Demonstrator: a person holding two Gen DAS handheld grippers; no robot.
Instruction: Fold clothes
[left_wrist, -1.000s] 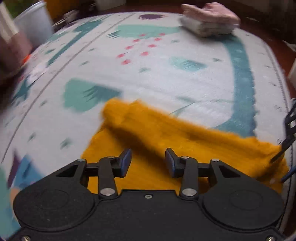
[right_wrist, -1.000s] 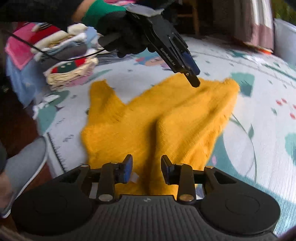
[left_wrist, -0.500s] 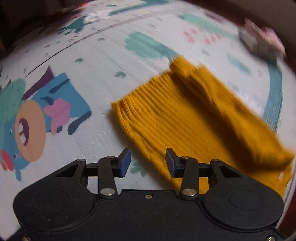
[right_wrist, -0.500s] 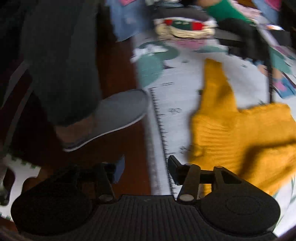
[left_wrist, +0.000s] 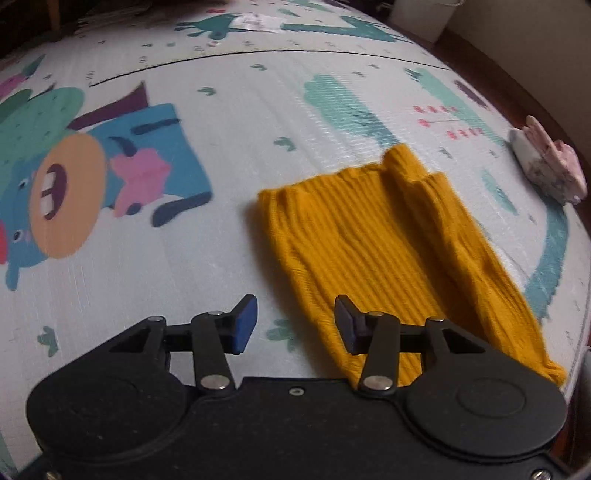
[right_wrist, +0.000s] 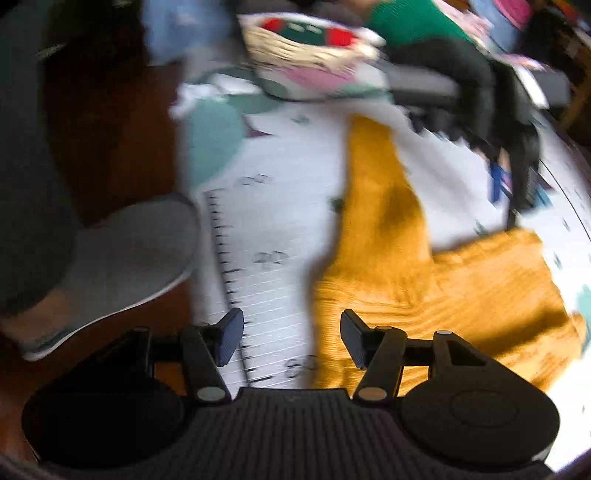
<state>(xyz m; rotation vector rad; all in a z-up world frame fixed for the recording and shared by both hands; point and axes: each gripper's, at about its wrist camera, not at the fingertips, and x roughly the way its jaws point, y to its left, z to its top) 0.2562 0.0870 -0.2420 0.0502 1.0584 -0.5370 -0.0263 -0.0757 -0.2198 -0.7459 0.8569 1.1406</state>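
A mustard-yellow ribbed knit sweater (left_wrist: 388, 243) lies partly folded on a patterned play mat (left_wrist: 240, 155). My left gripper (left_wrist: 293, 323) is open and empty, low over the mat at the sweater's near left edge. In the right wrist view the sweater (right_wrist: 436, 280) shows with one sleeve stretched away across the mat. My right gripper (right_wrist: 291, 338) is open and empty, at the sweater's left edge near the mat's ruler-printed border. The left gripper (right_wrist: 517, 173) shows there, blurred, beyond the sweater.
A folded pink and white pile (left_wrist: 546, 170) sits at the mat's far right. A white bin (left_wrist: 421, 14) stands beyond the mat. A stack of clothes (right_wrist: 310, 55) lies at the mat's far end. A grey slipper (right_wrist: 122, 266) rests on the dark wood floor (right_wrist: 110, 147) beside the mat.
Both grippers swung left and stayed open. The left view now shows the sweater's folded edge from the side. The right view moved from over the sweater to its edge by the floor.
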